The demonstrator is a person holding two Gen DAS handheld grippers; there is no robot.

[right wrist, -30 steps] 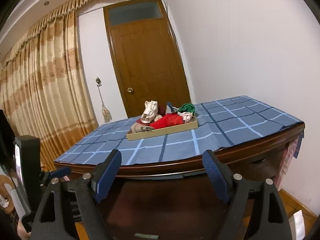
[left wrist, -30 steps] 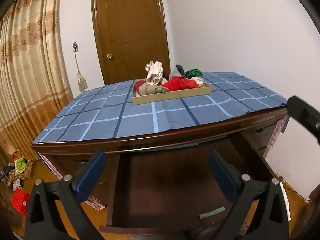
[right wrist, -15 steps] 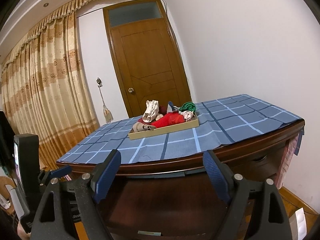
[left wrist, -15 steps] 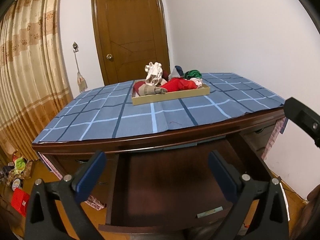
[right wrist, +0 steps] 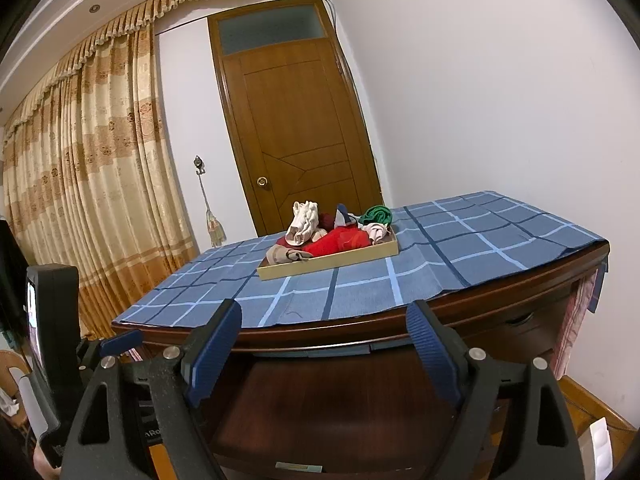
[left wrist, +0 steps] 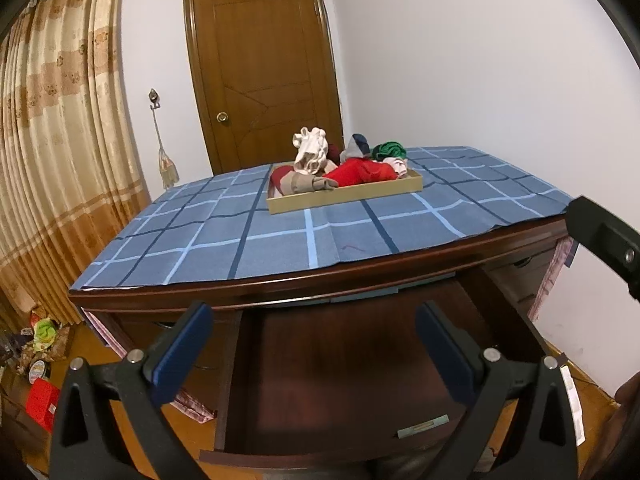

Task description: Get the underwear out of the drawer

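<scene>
The underwear (left wrist: 344, 170) lies heaped in a shallow wooden tray (left wrist: 348, 198) on the far half of the worktop (left wrist: 280, 284): a cream piece stands tallest at the left, red cloth fills the middle, green and dark blue pieces sit at the far right. The tray rests on a blue checked cloth (left wrist: 248, 236) covering the worktop. Below the near edge the drawer (left wrist: 344, 364) stands pulled out, its dark wooden floor bare apart from a small label near the front. The left gripper (left wrist: 314, 348) hangs over the drawer, fingers spread wide, nothing between them. The right gripper (right wrist: 324, 354) is likewise spread, holding nothing. A brown door (right wrist: 296, 132) and gold curtains (right wrist: 88, 168) stand beyond.
</scene>
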